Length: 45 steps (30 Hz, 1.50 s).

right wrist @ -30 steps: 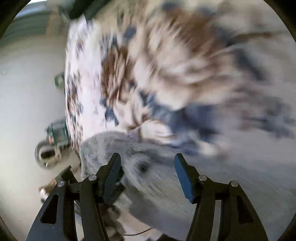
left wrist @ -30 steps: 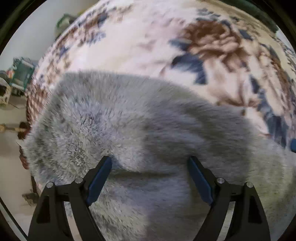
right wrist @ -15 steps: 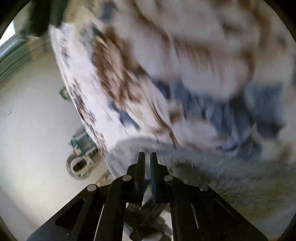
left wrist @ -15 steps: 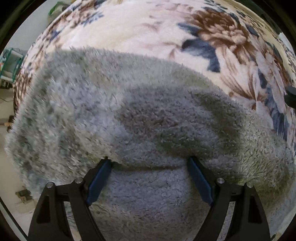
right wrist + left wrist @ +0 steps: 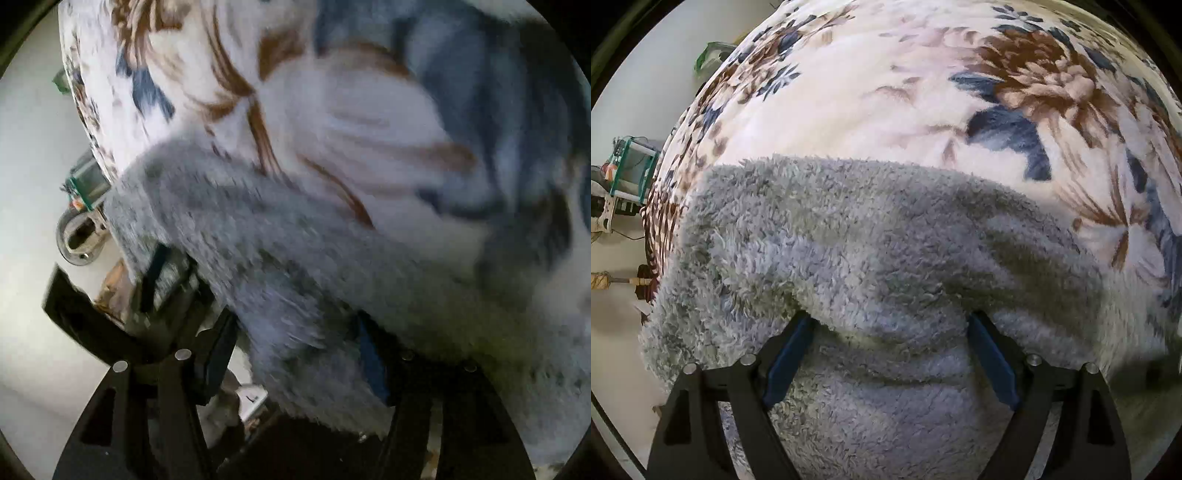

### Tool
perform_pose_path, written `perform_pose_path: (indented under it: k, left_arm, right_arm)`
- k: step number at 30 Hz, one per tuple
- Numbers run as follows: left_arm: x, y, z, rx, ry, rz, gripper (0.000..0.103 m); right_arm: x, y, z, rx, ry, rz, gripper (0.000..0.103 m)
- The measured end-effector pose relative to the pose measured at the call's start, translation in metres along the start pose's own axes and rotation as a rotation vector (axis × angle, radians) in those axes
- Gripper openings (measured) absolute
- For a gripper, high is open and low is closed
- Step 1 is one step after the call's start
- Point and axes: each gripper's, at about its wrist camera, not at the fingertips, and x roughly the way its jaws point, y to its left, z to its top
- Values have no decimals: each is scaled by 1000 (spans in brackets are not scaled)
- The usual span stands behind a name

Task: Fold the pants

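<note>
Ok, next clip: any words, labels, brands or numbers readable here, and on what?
None can be read.
Grey fleece pants: no tag or label in view.
Flowered blanket: pattern only, no lettering.
Green crate at the left edge: too small to tell.
Right wrist view: blurred, nothing to read.

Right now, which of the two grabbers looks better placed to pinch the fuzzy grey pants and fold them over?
Probably the left gripper: its open fingers straddle a raised ridge of the grey pants in a sharp, steady view. The right gripper is also open around fabric, but at the edge and blurred.
</note>
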Motion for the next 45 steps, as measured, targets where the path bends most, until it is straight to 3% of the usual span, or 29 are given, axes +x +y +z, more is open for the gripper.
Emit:
perform_pose_path:
  k: [1,3,4,6,9,11,14,16,17,18,19,22,24,26,28,30,32,34,37,39,41,42,45]
  left_arm:
    - [0,1,0,-4,3,-1,86]
    - [1,3,2,-12,8,-7,87]
    - [1,3,3,-11,11,-8,87]
    - [3,4,4,-21,18,-20,88]
    - [0,2,0,-32,22,-32,89]
    - [4,10,4,-38,28,-35,89]
    - [7,15,8,-37,32,-33,89]
    - [7,15,8,-33,31,-29,89]
    - [8,14,8,-29,31,-27,89]
    - [7,14,8,-27,30,-27,89]
    - [7,13,7,-25,29,-27,89]
    - [4,14,6,-19,20,-40,89]
    - [-2,11,3,-16,14,-45,89]
    - [-7,12,3,-16,13,-48,89]
    - [-13,15,3,-26,18,-64,89]
    - [-20,18,4,-40,20,-87,89]
    - [-28,22,5,-53,18,-109,89]
    - [-37,23,7,-59,11,-126,89]
    - [-46,20,12,-59,0,-153,89]
    - [-50,14,18,-51,-3,-171,89]
    - [-53,5,23,-34,-16,-178,89]
    - [-54,-1,26,-22,-25,-179,89]
    - [-52,-17,34,7,-32,-200,89]
  right_arm:
    - [-4,0,3,9,-38,23,64]
    - [-20,4,8,2,-122,34,42]
    - [-31,6,7,2,-149,54,37]
    - [-46,3,0,6,-184,147,29]
    - [-64,-5,-11,6,-183,211,30]
    - [-64,-5,-14,-23,-168,124,33]
    - [-36,-2,-9,-39,-79,49,57]
    - [-20,4,-9,-70,-51,10,57]
    - [-15,10,-7,-95,-80,-53,56]
    - [-13,15,-4,-108,-106,-77,31]
    - [-16,21,-2,-116,-131,-92,14]
    - [-54,29,-1,-79,-260,-63,11]
    - [-84,26,-5,-62,-330,-73,10]
    - [-99,25,-15,-91,-316,-88,11]
    - [-101,26,-28,-126,-303,-185,16]
    - [-105,36,-41,-165,-350,-303,29]
    - [-116,48,-59,-199,-416,-339,31]
    - [-117,59,-76,-228,-421,-275,31]
    - [-88,62,-88,-261,-292,-170,38]
    - [-53,57,-83,-247,-205,-237,40]
    - [-43,41,-69,-207,-249,-347,40]
    - [-48,28,-57,-163,-299,-348,39]
    - [-73,-20,-32,73,-390,-100,39]
